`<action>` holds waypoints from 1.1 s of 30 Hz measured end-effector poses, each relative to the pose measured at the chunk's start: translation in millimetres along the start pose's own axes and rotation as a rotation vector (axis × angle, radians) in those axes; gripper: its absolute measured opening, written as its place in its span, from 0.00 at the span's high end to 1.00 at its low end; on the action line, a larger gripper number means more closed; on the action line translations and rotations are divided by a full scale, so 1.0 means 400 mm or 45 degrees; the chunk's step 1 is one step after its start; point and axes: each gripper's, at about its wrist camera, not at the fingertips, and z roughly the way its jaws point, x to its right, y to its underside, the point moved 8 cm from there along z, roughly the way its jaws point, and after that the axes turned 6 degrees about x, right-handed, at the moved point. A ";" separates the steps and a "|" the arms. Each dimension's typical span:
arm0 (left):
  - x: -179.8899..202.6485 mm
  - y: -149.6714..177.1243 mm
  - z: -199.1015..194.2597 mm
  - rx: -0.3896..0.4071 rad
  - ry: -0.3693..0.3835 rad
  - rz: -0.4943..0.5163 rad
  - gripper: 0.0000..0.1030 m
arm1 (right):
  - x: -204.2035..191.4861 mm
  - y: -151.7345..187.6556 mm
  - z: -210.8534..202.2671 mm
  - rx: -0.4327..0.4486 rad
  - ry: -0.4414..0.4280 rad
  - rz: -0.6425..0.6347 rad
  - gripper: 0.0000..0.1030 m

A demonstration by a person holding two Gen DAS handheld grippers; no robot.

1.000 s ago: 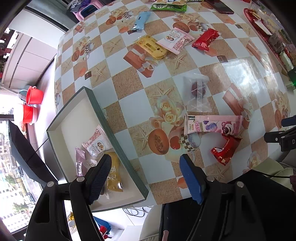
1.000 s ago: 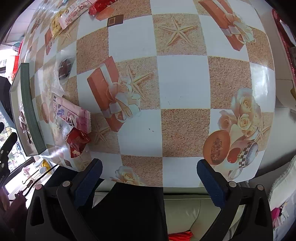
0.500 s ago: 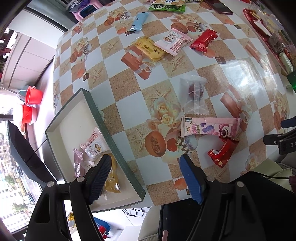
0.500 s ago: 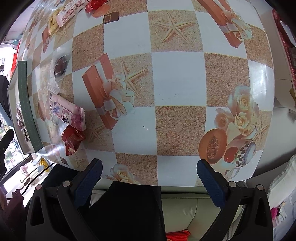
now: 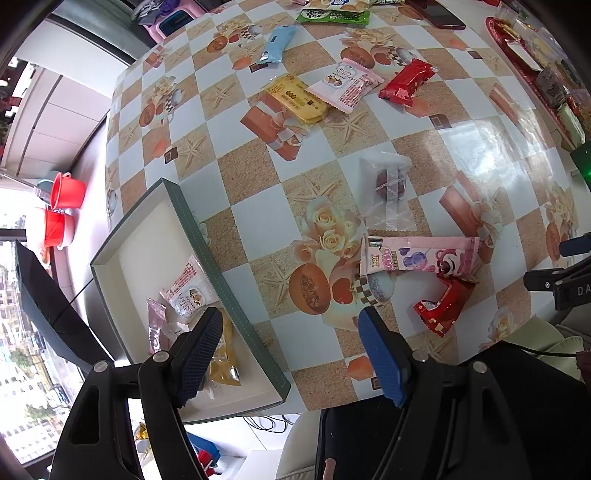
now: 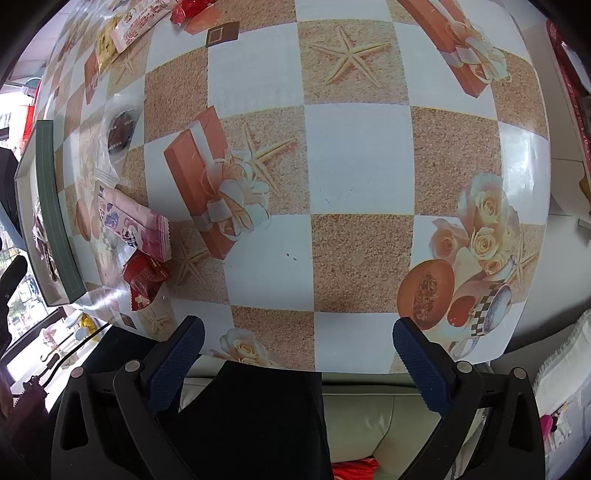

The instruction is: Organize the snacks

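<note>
Left gripper (image 5: 290,354), low centre of the left wrist frame: jaws wide, nothing between them; over the last second the view has drawn back slightly from the table, so the box (image 5: 236,295) and the loose packets sit a little smaller and more central. Right gripper (image 6: 295,363), bottom of the right wrist frame: jaws wide, empty, hanging off the near table edge; its view has drifted a little, snacks on the left edge now slightly lower in frame. No packet has moved in either view. Judgement: a drop into the box looks finished and the next pick is not yet begun. Count, near to far, left wrist view. In the box at lower left: 3 packets, namely yellow packet (image 5: 225,356), small mauve packet (image 5: 155,325), white-pink packet (image 5: 188,290). On the tablecloth (image 5: 258,214), centre right: 1 small red packet (image 5: 443,304), touching 1 long pink bear-print packet (image 5: 419,256) just above it; 1 clear wrapper with a dark sweet (image 5: 388,188) further up. Upper centre: 1 yellow biscuit pack (image 5: 297,98), 1 pink-white pack (image 5: 345,85) overlapping it, 1 red pack (image 5: 406,82). Top: 1 light blue pack (image 5: 279,43), 1 green pack (image 5: 334,15). Loose total counted: 8. Red tray (image 5: 524,70) at upper right, contents too crowded to count.
</note>
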 end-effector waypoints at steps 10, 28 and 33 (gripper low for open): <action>-0.002 0.001 0.001 0.001 0.001 0.005 0.23 | 0.000 0.000 0.000 0.000 0.001 0.001 0.00; 0.005 0.004 0.005 -0.008 0.001 0.003 0.23 | 0.006 0.001 0.002 -0.003 -0.005 0.014 0.00; 0.004 0.005 0.006 -0.007 0.001 0.005 0.23 | 0.003 0.001 0.001 -0.001 -0.001 0.012 0.00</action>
